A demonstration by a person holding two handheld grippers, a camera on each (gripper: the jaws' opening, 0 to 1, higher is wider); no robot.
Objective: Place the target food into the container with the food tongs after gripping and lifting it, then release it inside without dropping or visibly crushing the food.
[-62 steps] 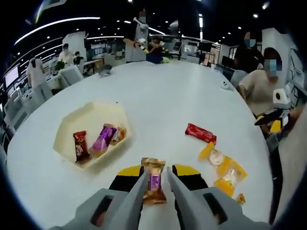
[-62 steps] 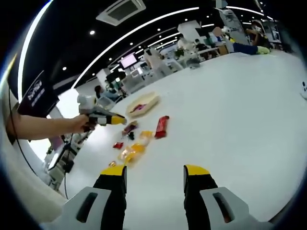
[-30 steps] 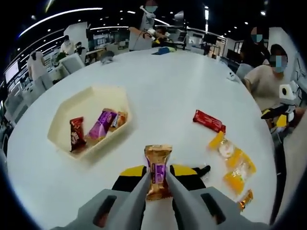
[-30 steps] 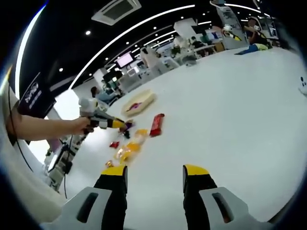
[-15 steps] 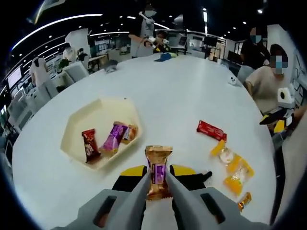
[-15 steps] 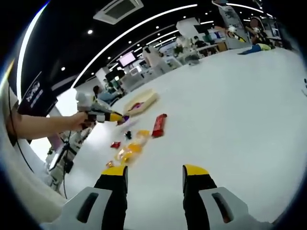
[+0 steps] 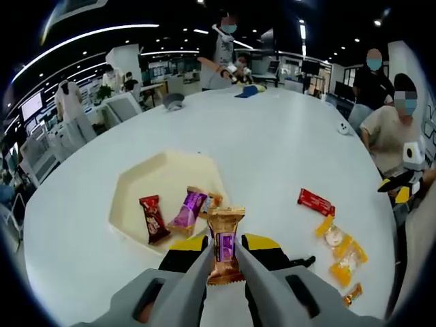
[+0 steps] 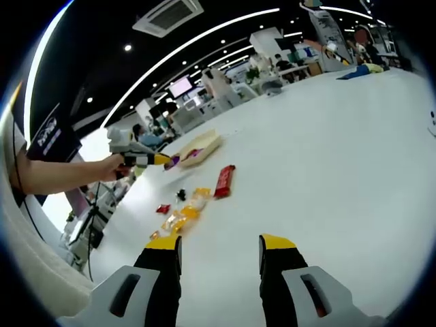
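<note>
My left gripper [image 7: 223, 253] is shut on a gold-brown wrapped snack with a purple label [image 7: 224, 240], held upright above the white table. Just beyond it lies the cream hexagonal container [image 7: 137, 188] holding a dark red bar [image 7: 152, 218], a purple packet [image 7: 188, 208] and an orange one [image 7: 213, 200]. In the right gripper view my right gripper [image 8: 220, 251] stands open over bare table, nothing between its jaws. The same view has the left gripper [image 8: 139, 159] in a hand at the left, close to the container [image 8: 198, 146].
A red bar [image 7: 315, 201] and several yellow and orange packets [image 7: 343, 250] lie on the table to the right, also seen as the red bar [image 8: 224, 180] and yellow packets [image 8: 182, 210]. People sit and stand around the table's far and right edges.
The left gripper has carried the gold snack higher and closer to the container, which now lies nearer the jaws. The right gripper has stayed open and nearly still.
</note>
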